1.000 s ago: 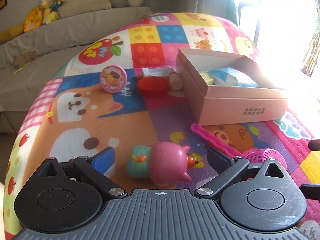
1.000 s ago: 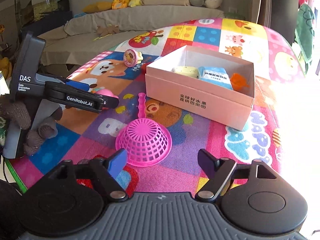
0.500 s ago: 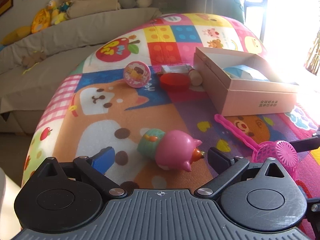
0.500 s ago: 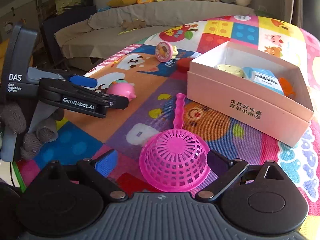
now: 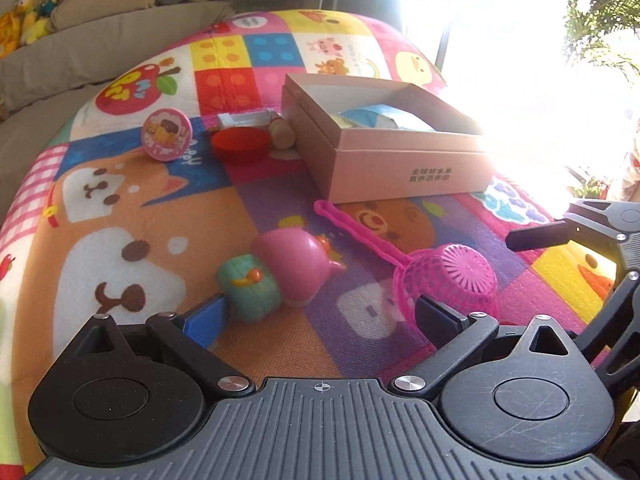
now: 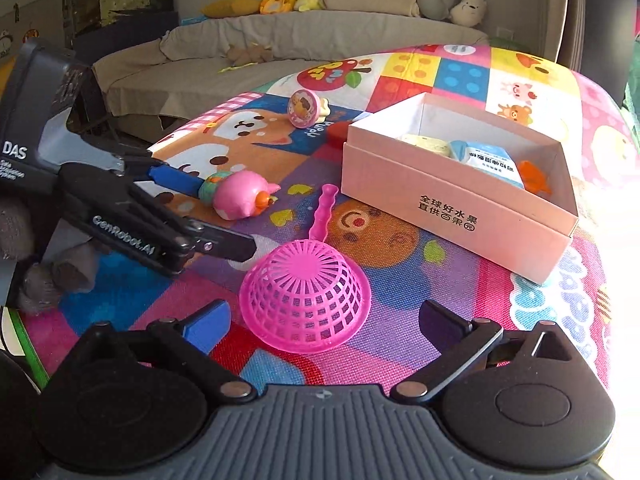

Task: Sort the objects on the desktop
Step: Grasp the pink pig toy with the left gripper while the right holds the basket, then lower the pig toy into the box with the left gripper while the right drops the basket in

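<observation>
Reaching with both grippers spread wide and empty, the person was mid-pickup: the left gripper (image 5: 320, 314) bracketed the pink pig toy (image 5: 294, 270), the right gripper (image 6: 324, 322) the upturned pink strainer (image 6: 306, 296). Each needed closing, then carrying to the pink box (image 6: 448, 208) beyond.

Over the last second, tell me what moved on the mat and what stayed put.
The left gripper has closed in on the pink pig toy, its blue finger now at the toy's green end, jaws open. The right gripper has advanced until the pink strainer sits between its open fingers. Nothing has been gripped. The toy, strainer, pink box, its contents and the red lid lie as before.
</observation>
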Action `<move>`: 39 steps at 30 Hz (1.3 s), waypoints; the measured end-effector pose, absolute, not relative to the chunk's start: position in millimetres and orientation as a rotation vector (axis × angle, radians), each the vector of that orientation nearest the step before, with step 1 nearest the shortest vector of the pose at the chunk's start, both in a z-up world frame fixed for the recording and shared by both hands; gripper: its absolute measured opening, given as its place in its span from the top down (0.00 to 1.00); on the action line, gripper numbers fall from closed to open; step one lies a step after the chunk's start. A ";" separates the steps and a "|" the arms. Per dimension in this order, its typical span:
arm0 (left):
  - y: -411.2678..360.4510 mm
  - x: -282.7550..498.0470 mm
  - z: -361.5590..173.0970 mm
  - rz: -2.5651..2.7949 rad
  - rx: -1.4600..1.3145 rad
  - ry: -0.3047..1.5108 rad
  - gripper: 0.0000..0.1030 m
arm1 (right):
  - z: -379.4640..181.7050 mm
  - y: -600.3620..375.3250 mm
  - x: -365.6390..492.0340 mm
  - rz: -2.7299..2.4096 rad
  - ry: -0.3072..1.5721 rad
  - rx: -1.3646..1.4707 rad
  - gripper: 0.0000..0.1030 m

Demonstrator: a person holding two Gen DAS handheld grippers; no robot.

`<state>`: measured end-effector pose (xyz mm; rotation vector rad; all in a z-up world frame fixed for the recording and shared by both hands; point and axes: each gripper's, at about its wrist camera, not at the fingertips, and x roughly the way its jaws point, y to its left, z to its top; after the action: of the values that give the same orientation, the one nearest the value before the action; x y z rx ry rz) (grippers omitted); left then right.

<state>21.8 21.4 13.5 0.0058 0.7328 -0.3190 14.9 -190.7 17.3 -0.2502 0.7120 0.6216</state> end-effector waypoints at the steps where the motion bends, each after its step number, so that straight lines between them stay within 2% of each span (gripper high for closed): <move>1: 22.0 20.5 15.0 -0.301 0.002 0.730 0.01 | 16.4 -189.0 16.7 0.622 0.714 -0.251 0.02; 6: 26.4 34.5 21.7 -0.175 -0.055 0.738 0.01 | 10.1 -173.9 26.2 0.647 0.724 -0.236 0.02; 8: 24.0 42.8 22.7 -0.131 -0.085 0.752 0.01 | 5.9 -166.7 29.2 0.647 0.737 -0.238 0.06; 9: 22.7 46.2 22.7 -0.116 -0.099 0.758 0.01 | 4.4 -164.1 29.3 0.646 0.743 -0.246 0.15; 10: 21.3 49.0 22.9 -0.106 -0.113 0.765 0.01 | 4.6 -162.5 27.2 0.642 0.730 -0.259 0.17; 15: 13.3 58.2 18.9 -0.068 -0.155 0.771 0.02 | 8.0 -165.5 10.4 0.648 0.702 -0.344 0.19; 16: 11.2 59.2 17.3 -0.054 -0.139 0.772 0.05 | 8.9 -168.5 7.6 0.647 0.705 -0.347 0.19; 17: 8.9 59.8 15.1 -0.039 -0.121 0.776 0.15 | 9.5 -171.4 6.4 0.647 0.715 -0.342 0.19; 19: 6.7 59.2 13.2 -0.021 -0.086 0.772 0.22 | 12.6 -181.1 5.1 0.646 0.742 -0.318 0.19; 24: 2.0 47.3 19.2 -0.041 -0.004 0.729 0.28 | 32.1 -211.6 6.1 0.652 0.779 -0.227 0.19; 29: -5.8 36.4 73.2 -0.134 0.031 0.558 0.29 | 92.8 -248.8 3.3 0.615 0.646 -0.144 0.19; 33: -21.3 47.0 121.2 -0.192 0.076 0.409 0.28 | 152.4 -276.1 4.6 0.509 0.452 -0.113 0.19; 39: -55.0 102.7 133.6 -0.235 0.074 0.341 0.25 | 180.5 -290.3 28.8 0.387 0.344 -0.119 0.19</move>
<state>102.7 -55.0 133.6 0.0742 0.3414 -0.2350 28.8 -290.3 180.5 -0.1191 0.3437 0.3873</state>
